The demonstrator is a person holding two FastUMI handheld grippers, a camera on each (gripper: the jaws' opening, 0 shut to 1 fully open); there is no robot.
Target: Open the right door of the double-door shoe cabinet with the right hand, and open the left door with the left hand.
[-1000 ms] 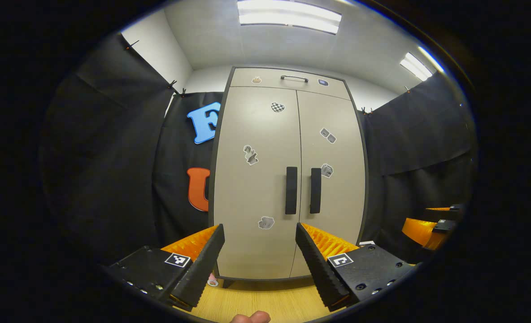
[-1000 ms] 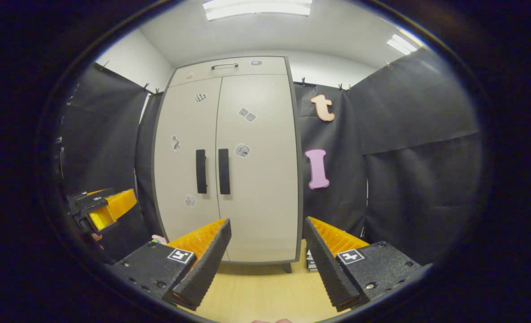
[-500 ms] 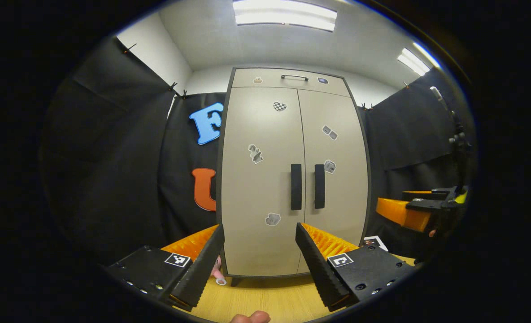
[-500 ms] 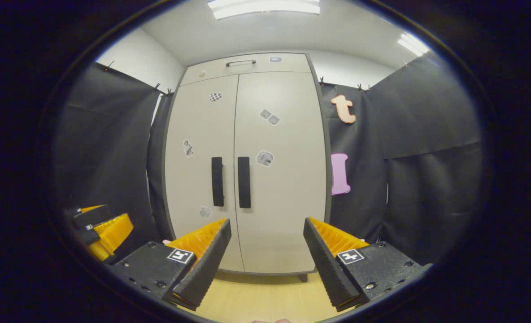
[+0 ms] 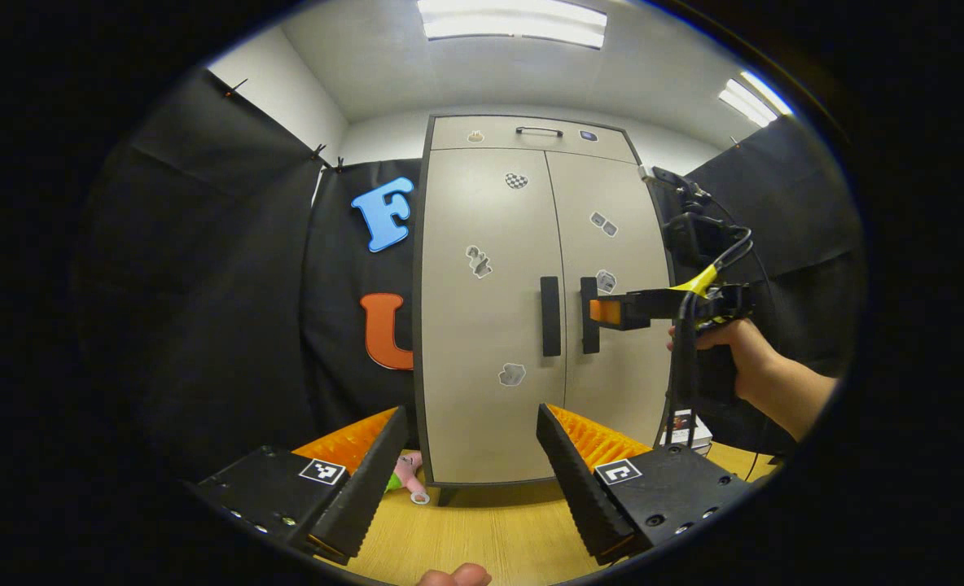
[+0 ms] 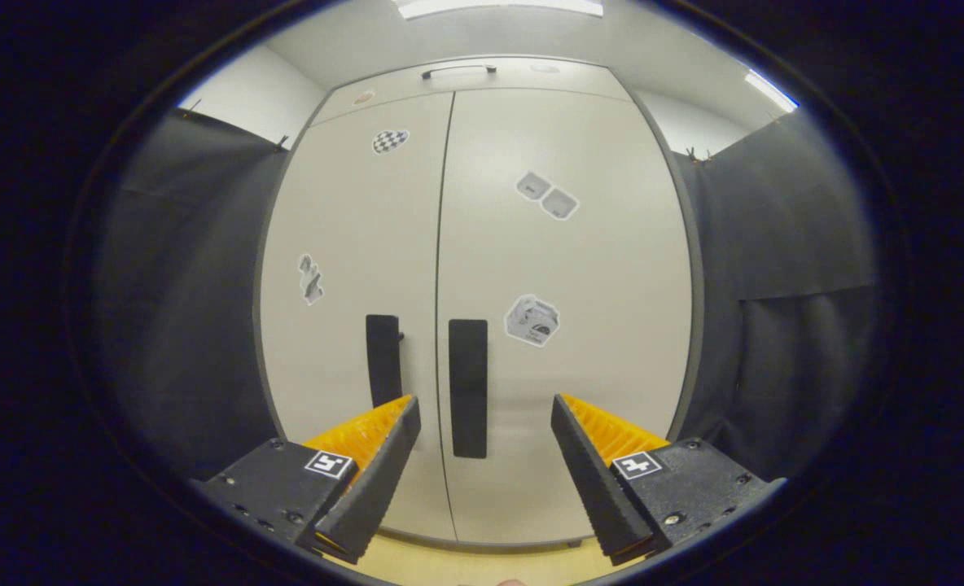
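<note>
We see the tall beige double-door shoe cabinet, doors shut, at 12 o'clock on the light wooden floor. The right gripper is spread near the black right handle; the left gripper is spread, well back.

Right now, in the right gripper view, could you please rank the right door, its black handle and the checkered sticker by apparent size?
1. Right door, by far the largest.
2. Right door's black handle.
3. Checkered sticker, smallest, though it sits higher, on the left door, so fisheye distortion may shrink it somewhat.
</note>
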